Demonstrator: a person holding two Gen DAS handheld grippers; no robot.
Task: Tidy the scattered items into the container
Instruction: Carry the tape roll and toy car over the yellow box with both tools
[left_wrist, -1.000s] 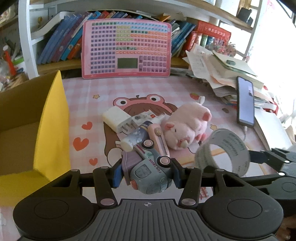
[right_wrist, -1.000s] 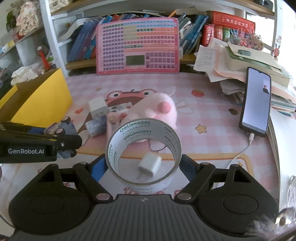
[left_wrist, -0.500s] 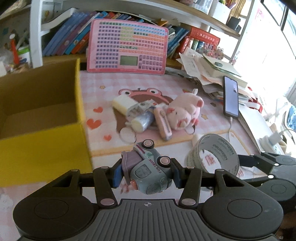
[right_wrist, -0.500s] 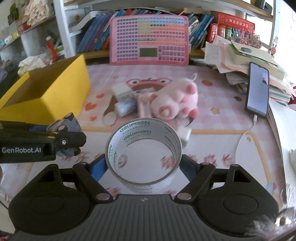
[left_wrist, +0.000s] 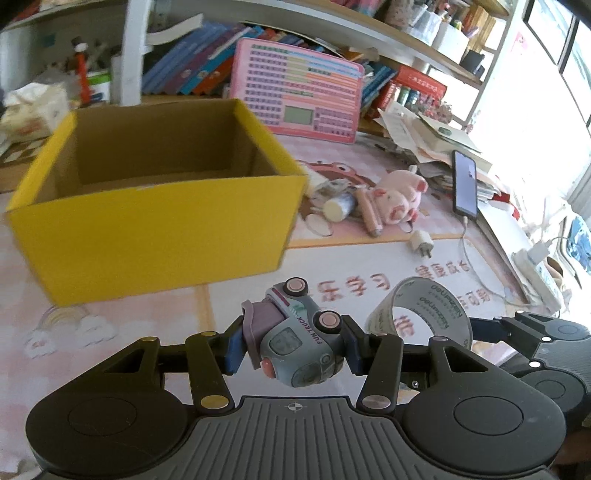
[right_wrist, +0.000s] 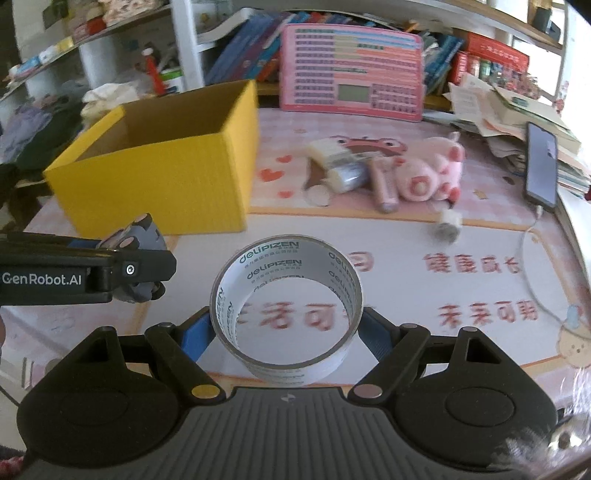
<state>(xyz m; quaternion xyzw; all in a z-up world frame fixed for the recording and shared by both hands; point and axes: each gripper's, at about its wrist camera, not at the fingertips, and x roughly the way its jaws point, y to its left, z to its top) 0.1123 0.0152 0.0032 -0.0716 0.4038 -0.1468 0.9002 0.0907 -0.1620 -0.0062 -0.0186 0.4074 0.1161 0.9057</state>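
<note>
both claws (left_wrist: 293, 341) (right_wrist: 286, 332) clamped, level

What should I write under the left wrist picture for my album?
The left gripper carries a toy truck toward the open yellow box, a tape roll held alongside.

At the bottom centre of the frame the left claw (left_wrist: 293, 345) grips a grey-green toy truck (left_wrist: 295, 332) between its blue pads. To its right, the right claw (left_wrist: 476, 328) holds a roll of tape (left_wrist: 424, 314). An open yellow box (left_wrist: 155, 218) fills the left half of the frame, standing on the pink surface (left_wrist: 369, 266). A pink plush pig (left_wrist: 399, 195) lies in the right middle, and a white plug (left_wrist: 421, 242) sits lower right of it.
</note>
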